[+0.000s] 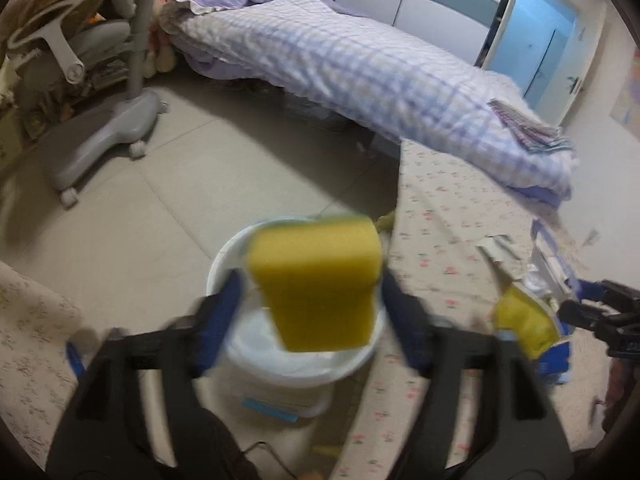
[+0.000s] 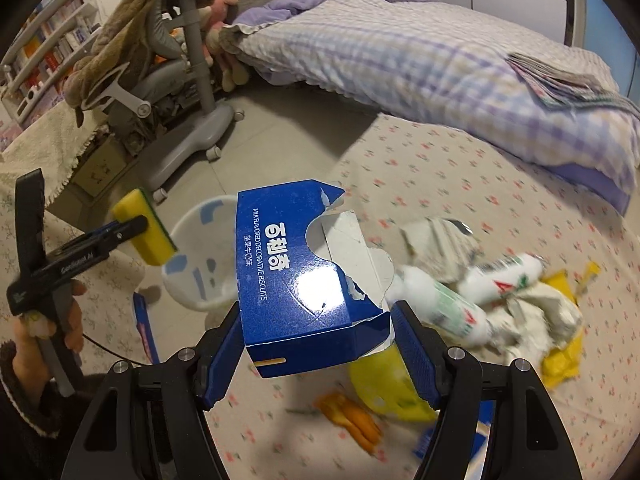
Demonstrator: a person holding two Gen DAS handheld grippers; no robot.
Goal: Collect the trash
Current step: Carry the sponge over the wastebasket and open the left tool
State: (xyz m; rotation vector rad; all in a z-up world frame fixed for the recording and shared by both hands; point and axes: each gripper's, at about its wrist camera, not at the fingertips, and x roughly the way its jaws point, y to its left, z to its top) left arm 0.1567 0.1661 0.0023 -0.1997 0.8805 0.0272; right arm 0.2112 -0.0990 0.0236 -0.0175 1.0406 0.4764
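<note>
The left gripper (image 1: pixel 310 312) was held above a white bin (image 1: pixel 240 248) standing on the floor beside the flowered tabletop (image 1: pixel 440 216). Its jaws were spread, and a yellow sponge (image 1: pixel 320 280) was seen between them, over the bin's mouth, with gaps showing on both sides, so it was judged released rather than pinched (motion blur made the contact hard to read).

The right gripper (image 2: pixel 316 344) was pressed onto a torn blue biscuit box (image 2: pixel 296 280), which was carried above the edge of the tabletop, near the bin (image 2: pixel 200 264) but not yet over it.

What had already been dropped inside the bin could not be told. Much was left on the tabletop: white wrappers with red and green print (image 2: pixel 480 292), crumpled paper (image 2: pixel 440 244), yellow packaging (image 2: pixel 564 360), a yellow cup-like piece (image 2: pixel 380 384) and an orange scrap (image 2: pixel 356 416). By this showing the task was judged to be at an early or middle stage, with the sponge and box in hand and most of the pile uncollected.
</note>
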